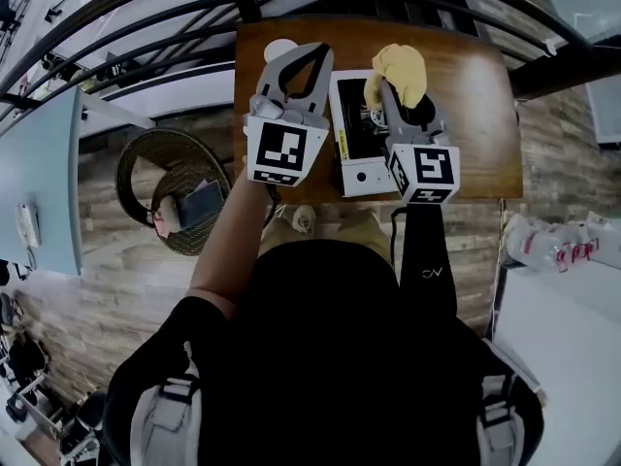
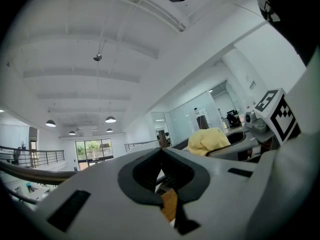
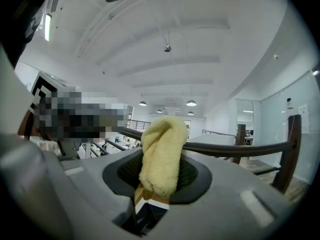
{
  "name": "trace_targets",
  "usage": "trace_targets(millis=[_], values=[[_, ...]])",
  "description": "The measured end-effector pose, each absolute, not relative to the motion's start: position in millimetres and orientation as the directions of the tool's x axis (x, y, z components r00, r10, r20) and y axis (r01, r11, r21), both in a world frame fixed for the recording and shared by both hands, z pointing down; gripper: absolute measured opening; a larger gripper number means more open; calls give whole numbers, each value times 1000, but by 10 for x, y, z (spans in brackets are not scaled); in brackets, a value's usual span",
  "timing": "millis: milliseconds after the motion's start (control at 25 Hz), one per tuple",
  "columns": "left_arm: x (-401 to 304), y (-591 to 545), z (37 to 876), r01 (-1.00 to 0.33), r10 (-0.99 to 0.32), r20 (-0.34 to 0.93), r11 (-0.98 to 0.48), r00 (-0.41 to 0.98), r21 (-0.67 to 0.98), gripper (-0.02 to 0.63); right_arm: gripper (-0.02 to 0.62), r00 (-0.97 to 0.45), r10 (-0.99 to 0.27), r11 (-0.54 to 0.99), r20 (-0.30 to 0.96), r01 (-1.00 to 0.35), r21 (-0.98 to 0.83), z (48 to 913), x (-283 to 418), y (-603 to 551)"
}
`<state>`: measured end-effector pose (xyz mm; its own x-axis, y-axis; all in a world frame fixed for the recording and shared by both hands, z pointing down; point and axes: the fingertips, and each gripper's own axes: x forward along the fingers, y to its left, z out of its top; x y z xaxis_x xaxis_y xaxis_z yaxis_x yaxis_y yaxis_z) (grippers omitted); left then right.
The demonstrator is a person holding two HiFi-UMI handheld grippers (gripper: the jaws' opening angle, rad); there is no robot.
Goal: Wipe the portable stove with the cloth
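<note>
A white portable stove (image 1: 357,158) sits in the middle of a wooden table (image 1: 475,115). My right gripper (image 1: 392,89) is held up above it, shut on a bunched yellow cloth (image 1: 399,70). In the right gripper view the cloth (image 3: 162,154) fills the gap between the jaws and hides the fingertips. My left gripper (image 1: 316,56) is raised beside the stove's left side, its jaws shut with nothing between them (image 2: 161,150). In the left gripper view the cloth (image 2: 209,140) shows to the right. Both gripper views point up at the ceiling, away from the stove.
A small white round object (image 1: 279,49) lies at the table's far left corner. A wicker chair (image 1: 175,187) with items on it stands on the floor to the left. Black railings (image 1: 146,37) run behind the table. Plastic bottles (image 1: 558,241) lie at the right.
</note>
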<state>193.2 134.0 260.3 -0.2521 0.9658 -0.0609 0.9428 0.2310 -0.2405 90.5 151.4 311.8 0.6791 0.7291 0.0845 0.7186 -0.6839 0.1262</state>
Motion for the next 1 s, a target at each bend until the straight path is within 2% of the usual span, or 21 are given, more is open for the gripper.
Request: trace_targets(millis=[240,440,600,760,1000], values=[[1892,1581,2693,957,978,-30,195,-206,-215,6,120,728,675,-738,120,664,121,3210,924,1827],[1857,1743,2855,967,987,2,158,-161,-198,6,120,810,556,-830,189,552,78,3423,1029,1974],[1846,1834,2957,973,991,30,134,-131,-189,6,120,861,416,-900,292,436,-4,3700,1202,2071],[1895,1881,3080,979,994,59,99,-90,-180,6,120,831,377,-905,409,425,-29,4123,1377,2294],[2057,1855,3193,983,995,98,45,-28,-179,6,120,782,225,-928,582,354,-117,4832,1743,2310]])
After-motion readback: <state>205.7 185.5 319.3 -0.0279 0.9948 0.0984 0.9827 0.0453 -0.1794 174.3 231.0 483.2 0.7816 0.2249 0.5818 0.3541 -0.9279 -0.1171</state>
